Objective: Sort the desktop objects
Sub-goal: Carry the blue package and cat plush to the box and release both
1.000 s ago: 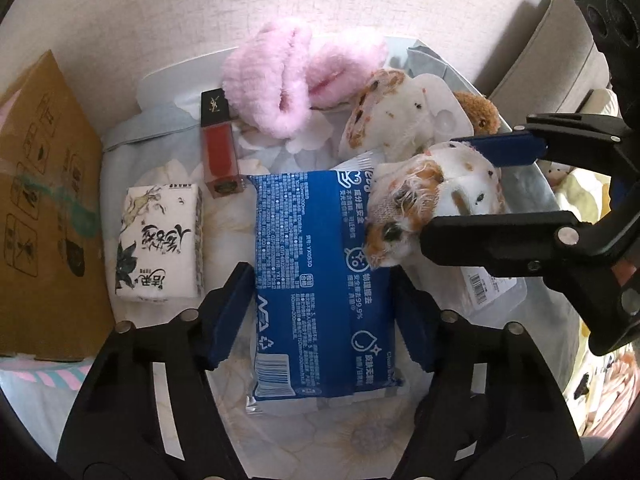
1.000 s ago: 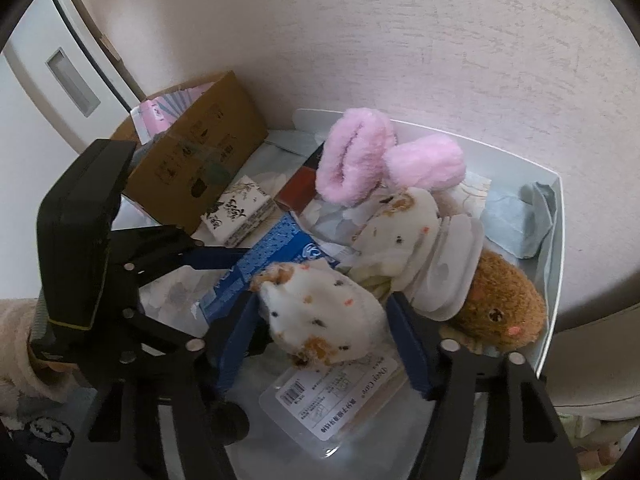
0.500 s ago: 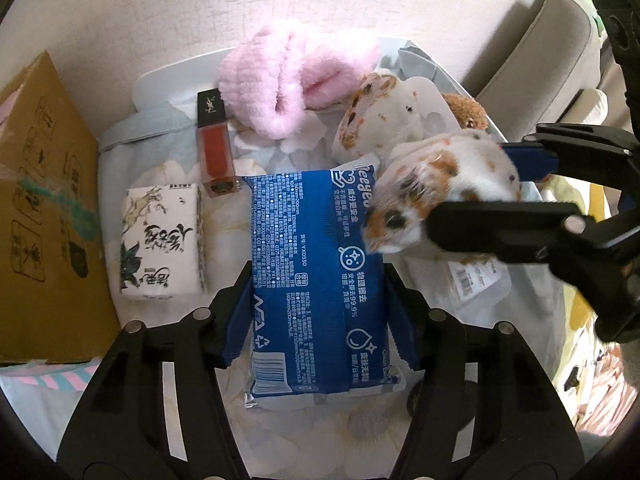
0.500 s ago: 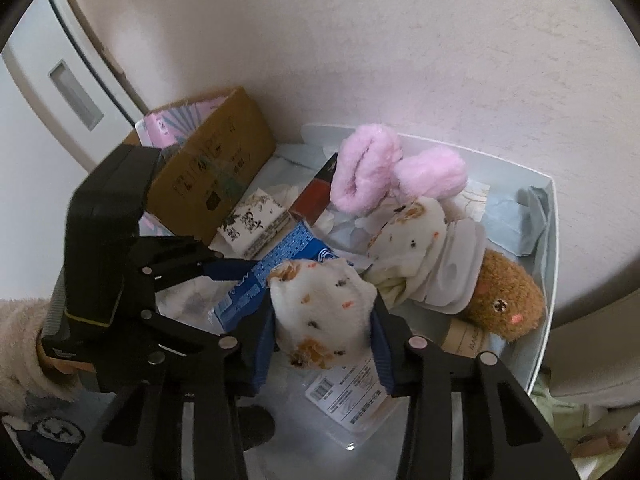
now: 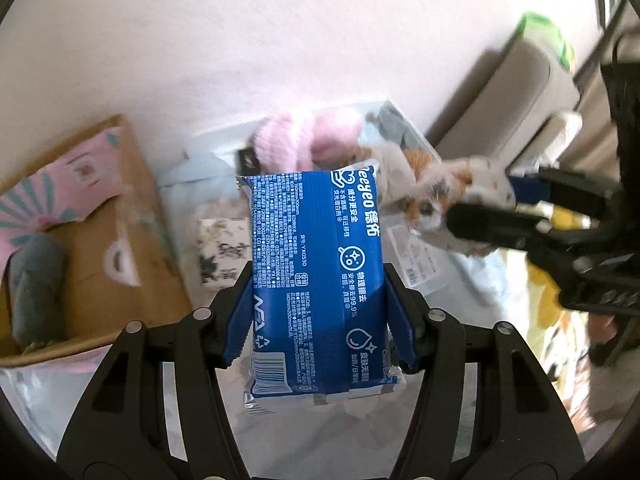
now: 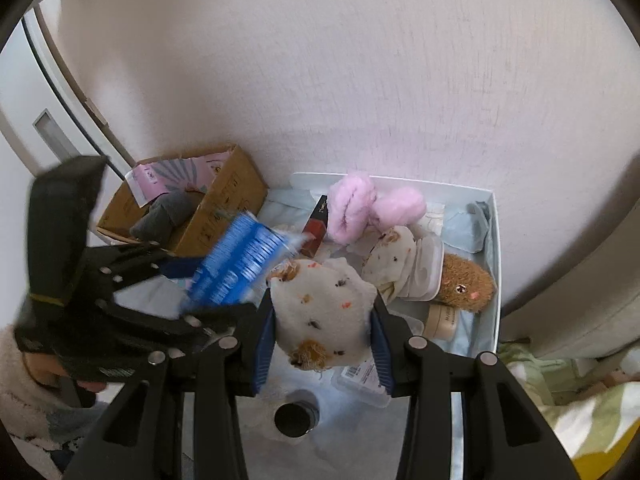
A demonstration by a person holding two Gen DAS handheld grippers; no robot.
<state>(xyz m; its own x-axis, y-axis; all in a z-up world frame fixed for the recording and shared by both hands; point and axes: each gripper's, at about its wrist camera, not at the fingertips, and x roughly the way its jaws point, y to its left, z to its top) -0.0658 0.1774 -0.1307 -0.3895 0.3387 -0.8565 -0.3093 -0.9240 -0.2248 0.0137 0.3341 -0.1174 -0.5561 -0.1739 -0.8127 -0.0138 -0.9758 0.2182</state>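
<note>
My left gripper (image 5: 318,316) is shut on a blue wet-wipes pack (image 5: 316,264) and holds it in the air above the white tray (image 6: 494,240). The pack also shows in the right wrist view (image 6: 236,268), blurred. My right gripper (image 6: 324,336) is shut on a white spotted plush toy (image 6: 320,312), lifted above the tray. That plush also shows at the right of the left wrist view (image 5: 444,196).
An open cardboard box (image 6: 208,200) with a grey item and pink paper stands left of the tray. In the tray lie a pink fluffy item (image 6: 360,204), a red lipstick box (image 6: 316,224), a second spotted plush (image 6: 394,252), a brown plush (image 6: 464,284), a tissue pack (image 5: 220,248) and a plastic packet (image 6: 360,376).
Both grippers have closed on their objects and lifted them up off the tray. The wipes pack has moved up and toward the cardboard box side.
</note>
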